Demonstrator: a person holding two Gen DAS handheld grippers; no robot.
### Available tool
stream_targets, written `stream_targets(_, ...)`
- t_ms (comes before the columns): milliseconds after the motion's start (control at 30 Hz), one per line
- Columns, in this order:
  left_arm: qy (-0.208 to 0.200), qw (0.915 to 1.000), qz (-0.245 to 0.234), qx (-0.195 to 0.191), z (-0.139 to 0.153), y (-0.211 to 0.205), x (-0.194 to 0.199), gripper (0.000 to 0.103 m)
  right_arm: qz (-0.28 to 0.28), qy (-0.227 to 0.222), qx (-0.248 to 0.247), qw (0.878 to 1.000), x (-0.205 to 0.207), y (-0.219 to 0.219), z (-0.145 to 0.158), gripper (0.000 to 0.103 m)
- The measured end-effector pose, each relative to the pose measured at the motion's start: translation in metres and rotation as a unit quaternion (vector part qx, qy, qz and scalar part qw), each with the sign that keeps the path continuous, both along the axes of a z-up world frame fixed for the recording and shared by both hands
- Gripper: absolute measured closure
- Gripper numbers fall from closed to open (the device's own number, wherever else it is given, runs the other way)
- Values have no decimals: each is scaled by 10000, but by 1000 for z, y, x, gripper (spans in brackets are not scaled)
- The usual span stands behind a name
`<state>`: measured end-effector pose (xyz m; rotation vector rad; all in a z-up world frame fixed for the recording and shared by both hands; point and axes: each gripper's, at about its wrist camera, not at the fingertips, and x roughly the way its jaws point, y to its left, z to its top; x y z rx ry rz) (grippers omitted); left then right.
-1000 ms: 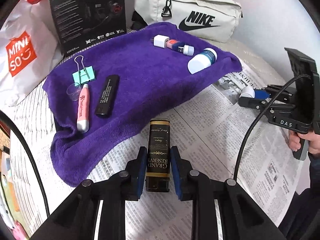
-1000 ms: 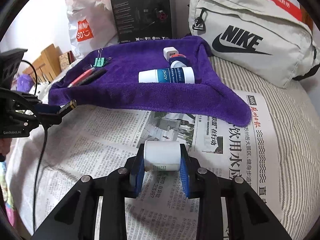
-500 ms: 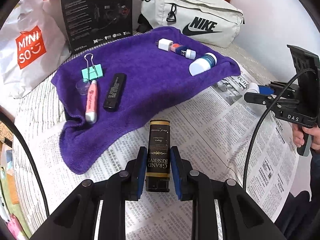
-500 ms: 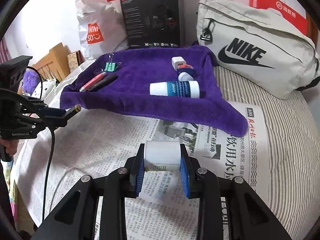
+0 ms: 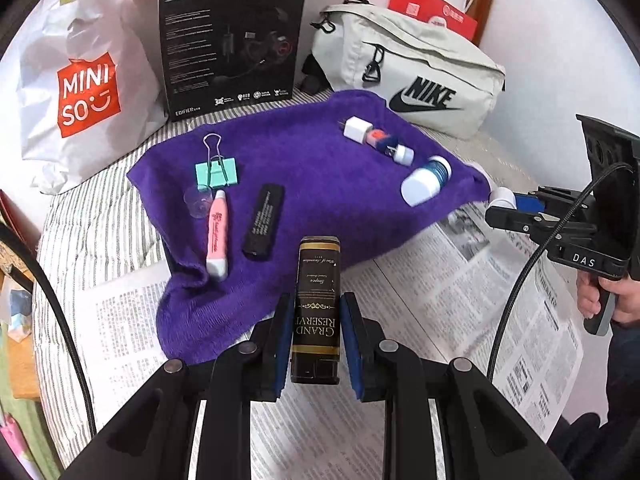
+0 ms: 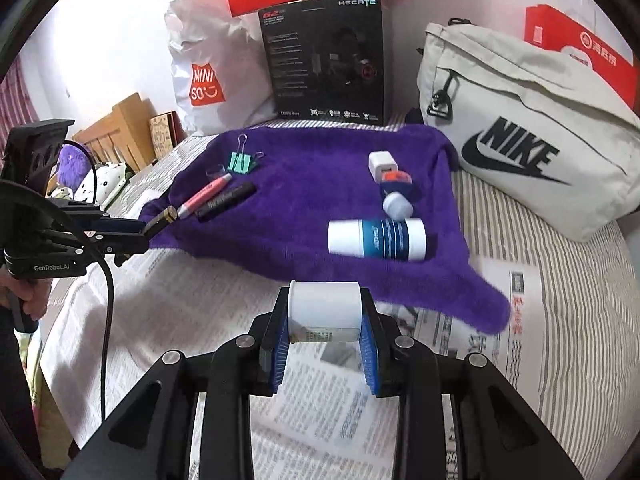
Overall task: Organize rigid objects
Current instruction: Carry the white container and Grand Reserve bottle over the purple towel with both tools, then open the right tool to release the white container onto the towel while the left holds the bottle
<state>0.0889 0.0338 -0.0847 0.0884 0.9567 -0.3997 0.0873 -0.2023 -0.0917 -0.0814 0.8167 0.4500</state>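
My left gripper (image 5: 318,320) is shut on a black "Grand Reserve" box (image 5: 318,296), held above the near edge of the purple towel (image 5: 320,168). My right gripper (image 6: 324,320) is shut on a small white jar (image 6: 324,306), just off the towel (image 6: 312,192) and above the newspaper. On the towel lie a teal binder clip (image 5: 218,172), a pink pen (image 5: 218,236), a black bar (image 5: 264,226), a white charger (image 5: 355,128) and a white-and-blue bottle (image 6: 376,238). Each gripper shows in the other's view: right gripper (image 5: 502,200), left gripper (image 6: 160,220).
Newspaper (image 5: 460,300) covers the striped bed sheet in front of the towel. Behind the towel stand a black headset box (image 5: 232,40), a white Miniso bag (image 5: 88,88) and a Nike bag (image 6: 528,148). A hand (image 5: 600,300) grips the right handle.
Both grippers have risen with their loads still held. The towel now sits lower and nearer in both views, and the black box overlaps its edge.
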Motion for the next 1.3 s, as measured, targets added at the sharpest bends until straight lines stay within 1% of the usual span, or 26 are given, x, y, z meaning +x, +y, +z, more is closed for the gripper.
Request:
stream_targets(267, 58, 10000, 25, -27, 2, 4, 28, 80, 44, -56, 37, 10000, 37, 10, 16, 72)
stream_targets(533, 121, 9999, -6, -10, 6, 2, 59, 80, 125, -51, -56, 9999, 78, 24, 18, 72)
stream_targets(700, 170, 9998, -65, 26, 5, -6, 74, 80, 155, 60, -115, 9998, 104, 28, 11, 72)
stream_targets(933, 240, 9997, -28, 47, -1, -5, 88, 80, 175, 338, -341, 9987, 132, 30, -13, 72)
stream_targets(1200, 290, 9996, -15, 54, -7, -3, 95, 80, 344, 600, -554, 9961, 144, 44, -39, 72)
stream_targets(1300, 315, 9995, -8, 61, -9, -2, 96, 80, 364, 596, -593, 9958, 147, 47, -44, 72)
